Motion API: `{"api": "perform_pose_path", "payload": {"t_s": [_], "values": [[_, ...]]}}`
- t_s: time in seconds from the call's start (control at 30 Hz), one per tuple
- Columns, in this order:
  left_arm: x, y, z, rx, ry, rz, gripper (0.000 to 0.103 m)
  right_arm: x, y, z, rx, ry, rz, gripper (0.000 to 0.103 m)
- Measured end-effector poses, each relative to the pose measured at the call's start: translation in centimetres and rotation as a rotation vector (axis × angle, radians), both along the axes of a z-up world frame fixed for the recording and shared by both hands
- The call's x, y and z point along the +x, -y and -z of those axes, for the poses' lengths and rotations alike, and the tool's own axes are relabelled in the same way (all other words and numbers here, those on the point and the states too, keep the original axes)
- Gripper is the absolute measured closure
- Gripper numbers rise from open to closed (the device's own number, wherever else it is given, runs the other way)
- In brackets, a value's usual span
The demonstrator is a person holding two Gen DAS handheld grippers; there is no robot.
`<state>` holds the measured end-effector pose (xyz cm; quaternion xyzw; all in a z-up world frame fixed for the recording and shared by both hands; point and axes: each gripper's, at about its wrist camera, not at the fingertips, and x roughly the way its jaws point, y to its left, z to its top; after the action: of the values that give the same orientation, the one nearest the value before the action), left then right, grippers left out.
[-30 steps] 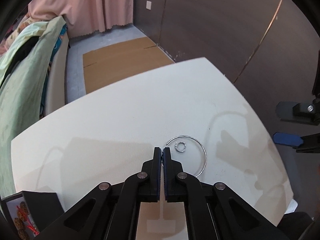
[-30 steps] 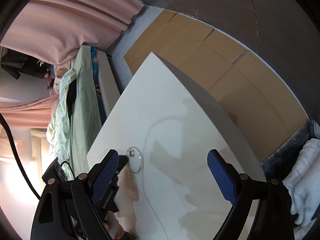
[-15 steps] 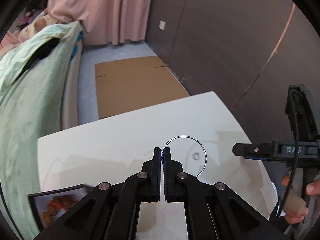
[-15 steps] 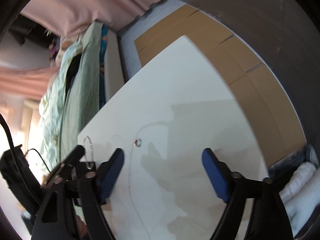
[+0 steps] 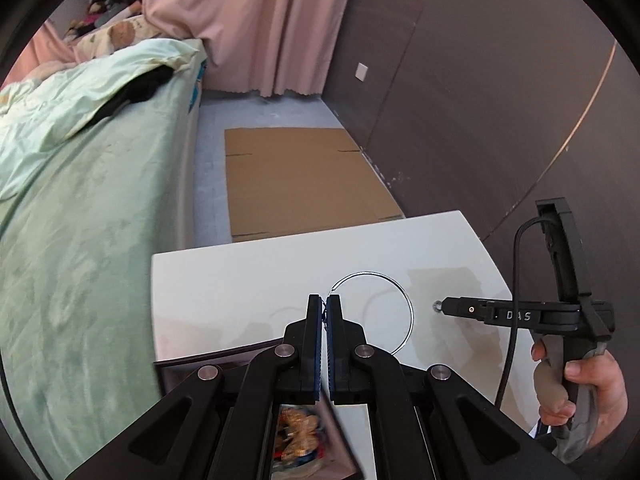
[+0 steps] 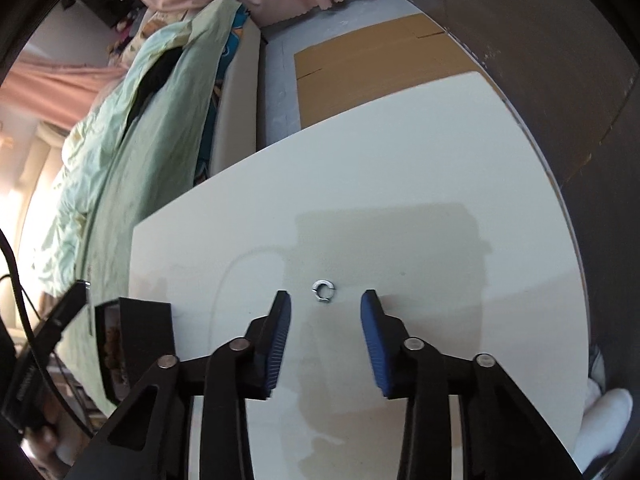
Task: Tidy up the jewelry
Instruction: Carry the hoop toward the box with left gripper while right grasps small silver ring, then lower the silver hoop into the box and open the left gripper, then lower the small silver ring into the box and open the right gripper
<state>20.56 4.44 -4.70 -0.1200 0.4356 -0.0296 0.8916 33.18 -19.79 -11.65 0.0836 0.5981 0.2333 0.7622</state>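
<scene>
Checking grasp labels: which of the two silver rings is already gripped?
The large thin hoop, pinched at its edge by the left tongs; the small open ring lies free on the table.

The right gripper point(image 6: 325, 304) hangs over the white worktop point(image 6: 420, 168), its blue fingers point(image 6: 278, 336) apart and just closing in, a small silver ring point(image 6: 324, 291) lying untouched between their tips. A dark box point(image 6: 136, 344) sits at the left edge.

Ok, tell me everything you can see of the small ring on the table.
The small ring is a tiny silvery metal band, shiny, with a gap in it like a letter C. It lies flat on the white table, in shadow. Nothing touches it: the right gripper has just been closing, and the ring sits just beyond its blue pads, clear of both. In the left wrist view it shows at that gripper's tip.
</scene>
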Motion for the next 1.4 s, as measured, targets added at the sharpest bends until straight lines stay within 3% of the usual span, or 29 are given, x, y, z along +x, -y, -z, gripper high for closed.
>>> {"api": "perform_pose_path", "payload": {"t_s": [0.27, 0.63, 0.73, 0.93, 0.97, 1.0, 1.03, 1.07, 1.1, 1.13, 1.4], "values": [[-0.6, -2.0, -0.7, -0.033, -0.009, -0.013, 0.102, -0.4, -2.4, 0.0, -0.143, 0.075, -0.037, 0.073], [-0.7, -3.8, 0.6, -0.072, -0.081, -0.036, 0.102, -1.2, -4.2, -0.2, -0.300, 0.164, -0.060, 0.088], [-0.5, -4.2, 0.9, -0.106, -0.103, -0.037, 0.100, -1.5, -4.1, -0.4, -0.314, 0.171, -0.063, 0.088], [-0.2, -5.0, 1.3, -0.127, -0.147, -0.058, 0.099, -2.4, -3.8, -2.7, -0.229, 0.211, -0.056, 0.089], [-0.2, -5.1, 1.2, -0.127, -0.148, -0.063, 0.097, -2.8, -3.7, -3.4, -0.195, 0.220, -0.059, 0.089], [-0.3, -5.2, 1.1, -0.128, -0.146, -0.067, 0.086, -2.9, -3.8, -3.8, -0.178, 0.225, -0.062, 0.089], [-0.4, -5.3, 0.8, -0.134, -0.139, -0.072, 0.068, -3.2, -3.9, -4.4, -0.155, 0.234, -0.065, 0.089], [-0.6, -5.5, 0.5, -0.142, -0.125, -0.078, 0.057, -3.5, -4.0, -4.9, -0.130, 0.241, -0.071, 0.089], [-0.9, -5.8, 0.0, -0.147, -0.102, -0.087, 0.040, -3.9, -4.2, -5.4, -0.106, 0.245, -0.078, 0.089], [-1.2, -6.0, -0.4, -0.147, -0.082, -0.094, 0.033, -4.1, -4.5, -5.6, -0.086, 0.248, -0.085, 0.089], [-2.4, -8.5, -3.2, -0.179, -0.008, -0.131, 0.032, -6.8, -7.5, -8.3, 0.099, 0.250, -0.160, 0.089]]}}
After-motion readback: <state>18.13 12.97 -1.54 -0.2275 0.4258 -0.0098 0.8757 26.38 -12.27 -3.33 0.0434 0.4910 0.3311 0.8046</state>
